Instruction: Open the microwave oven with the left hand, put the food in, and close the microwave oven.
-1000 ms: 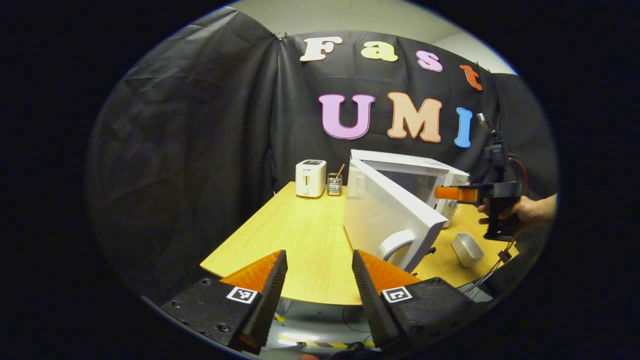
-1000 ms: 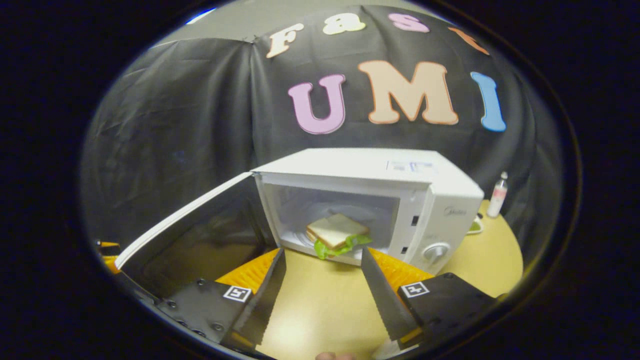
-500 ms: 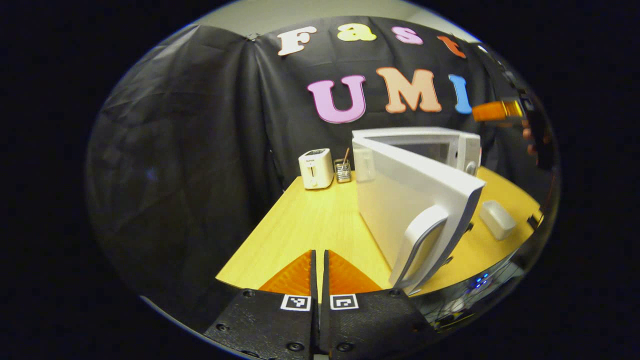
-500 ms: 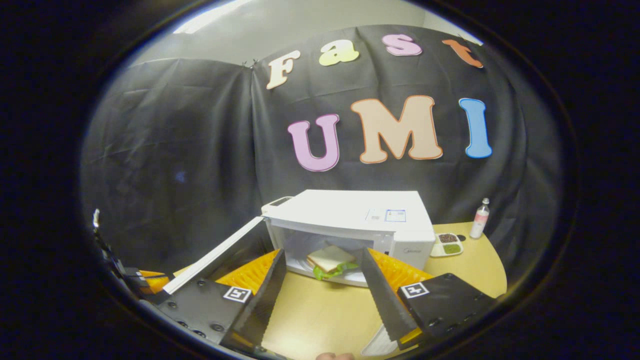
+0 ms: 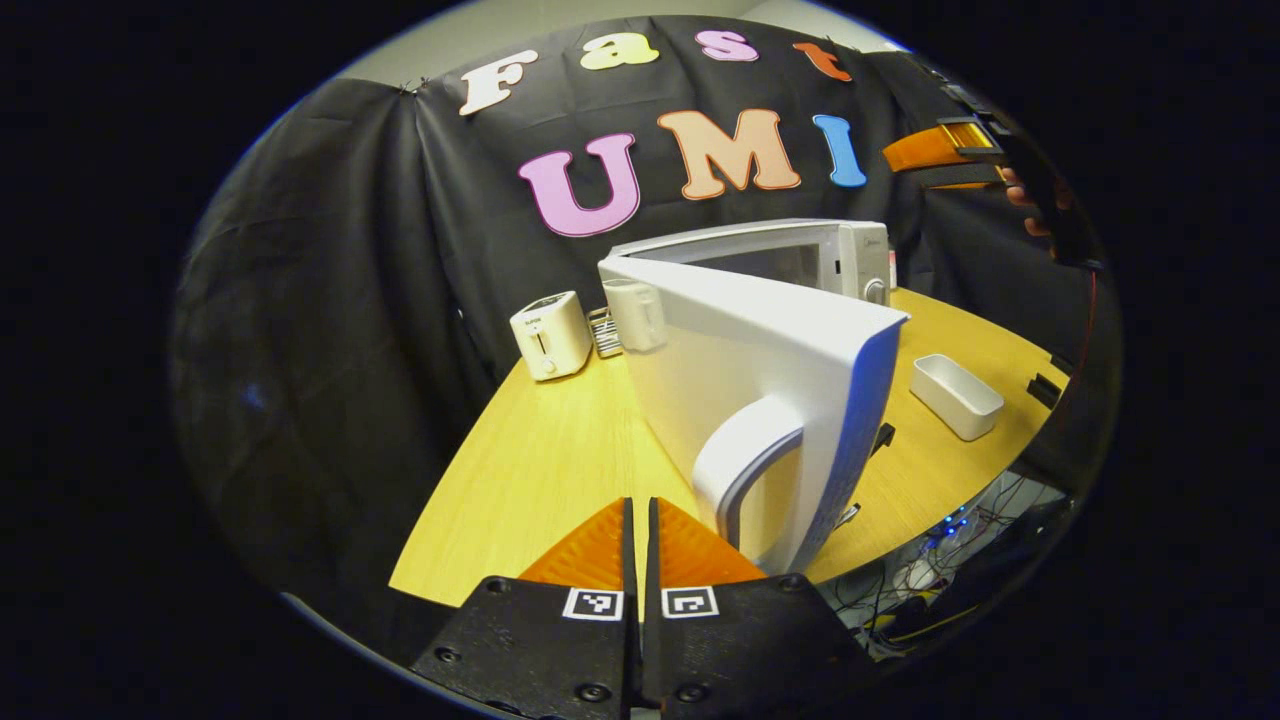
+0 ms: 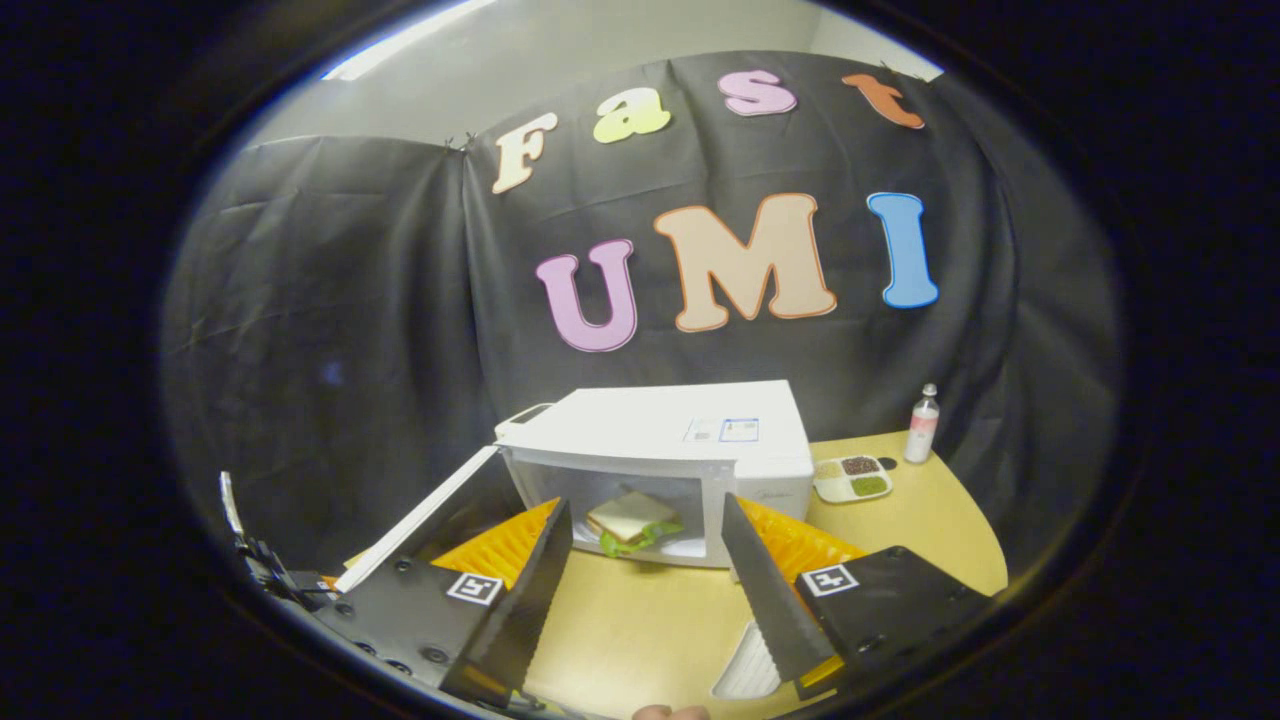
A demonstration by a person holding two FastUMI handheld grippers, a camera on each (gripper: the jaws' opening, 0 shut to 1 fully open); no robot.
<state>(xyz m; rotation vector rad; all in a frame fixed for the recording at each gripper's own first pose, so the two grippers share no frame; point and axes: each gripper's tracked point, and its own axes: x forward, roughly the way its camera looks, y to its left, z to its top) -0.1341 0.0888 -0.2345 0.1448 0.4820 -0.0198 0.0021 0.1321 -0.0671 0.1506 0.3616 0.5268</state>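
The white microwave oven (image 6: 690, 450) stands on the counter (image 6: 640, 630), its long side running across the right gripper view. Its door (image 5: 760, 390) is swung wide open, with the curved handle (image 5: 745, 470) near the left gripper (image 5: 637, 525), which is fully closed and holds nothing. Inside lies a sandwich (image 6: 630, 520) with green lettuce. The right gripper (image 6: 645, 540) is wide open and empty.

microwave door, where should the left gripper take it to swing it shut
Grip or push at the curved white handle on the free edge of the white microwave oven door, coming from the outer face. It sits farthest from the hinge, and its arch leaves a gap for one finger. The left gripper is shut now, so a push on the door face may do.
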